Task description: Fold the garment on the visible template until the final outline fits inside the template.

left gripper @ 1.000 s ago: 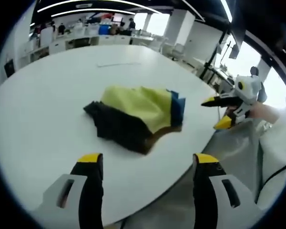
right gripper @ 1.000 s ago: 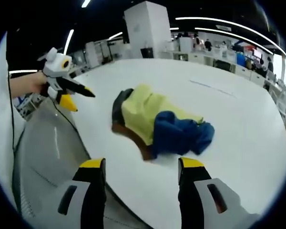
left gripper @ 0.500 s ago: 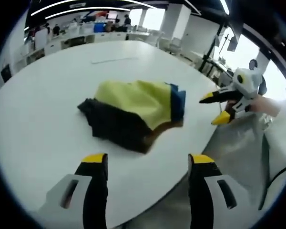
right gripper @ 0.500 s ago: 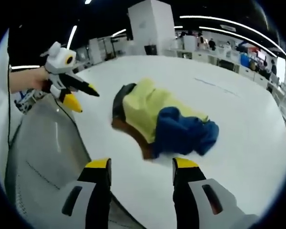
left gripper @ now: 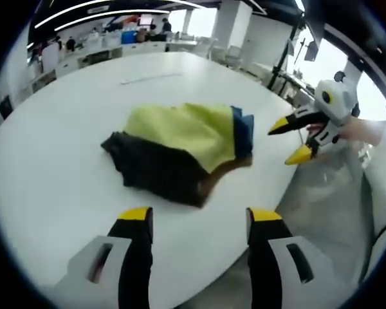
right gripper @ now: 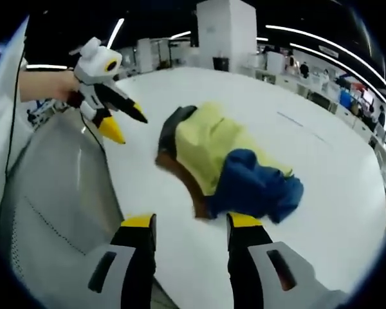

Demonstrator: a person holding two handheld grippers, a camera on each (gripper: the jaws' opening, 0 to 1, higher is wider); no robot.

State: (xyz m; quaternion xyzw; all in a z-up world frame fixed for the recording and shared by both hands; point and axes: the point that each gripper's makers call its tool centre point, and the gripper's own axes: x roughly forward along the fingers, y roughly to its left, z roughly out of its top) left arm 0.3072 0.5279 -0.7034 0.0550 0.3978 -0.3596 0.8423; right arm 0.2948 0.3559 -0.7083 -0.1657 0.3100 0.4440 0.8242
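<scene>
A crumpled garment lies on the white table, with yellow cloth on top, a black part at the left, a brown edge and blue cloth at the right. In the right gripper view the garment shows its blue part bunched up nearest me. My left gripper is open and empty, short of the garment's near edge. My right gripper is open and empty too, just short of the blue cloth. The right gripper hangs open beyond the table edge. The left gripper also hovers off the table edge.
A faint thin line is marked on the table beyond the garment. The curved table edge drops to a grey floor. A hand holds the left gripper. Desks and people stand far behind.
Both views have moved slightly closer to the garment. The jaws of both grippers stand a little narrower than before. The garment has not moved.
</scene>
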